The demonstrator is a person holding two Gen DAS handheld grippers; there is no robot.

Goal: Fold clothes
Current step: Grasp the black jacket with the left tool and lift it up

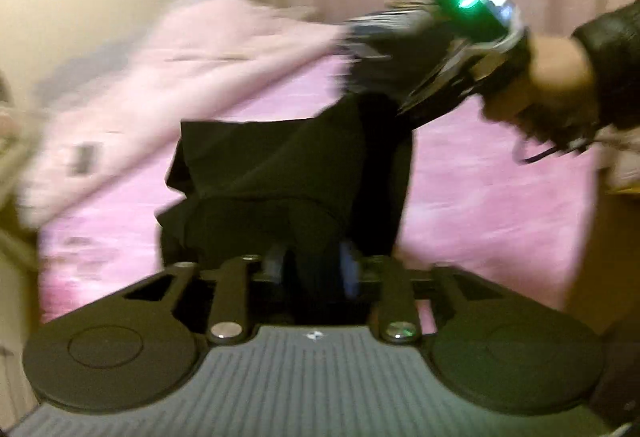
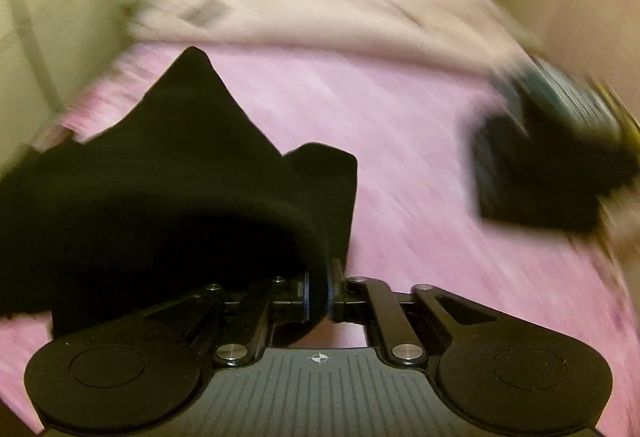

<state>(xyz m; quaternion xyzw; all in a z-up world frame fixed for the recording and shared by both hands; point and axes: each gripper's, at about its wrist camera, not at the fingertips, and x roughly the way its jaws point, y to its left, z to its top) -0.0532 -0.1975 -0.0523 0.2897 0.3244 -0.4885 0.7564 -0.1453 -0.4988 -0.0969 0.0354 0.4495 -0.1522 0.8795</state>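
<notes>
Pink bedspread (image 2: 400, 165) fills both views, w/ heavy motion blur all round. Nearest, left tongs (image 1: 312, 269) are clamped on a black garment (image 1: 288, 165); the cloth bunches over the jaws and rises toward the far right. In the right wrist view the right tongs (image 2: 318, 293) are pinched on the same black cloth, which drapes off to the left in peaks, held up off the bed, not lying flat. Further out in the left view, the person's right hand (image 1: 560, 77) w/ a dark sleeve grips the other tool. On the bed's right, a dark folded-looking item (image 2: 532, 189), too blurred to say what it is. Far end: a pale pink blanket (image 2: 320, 9) heaped by the wall.

Progress, as a judgement: garment is lifted between both tongs, mid-handling. No neat fold shows on it, so folding and laying it down seem left to do.
</notes>
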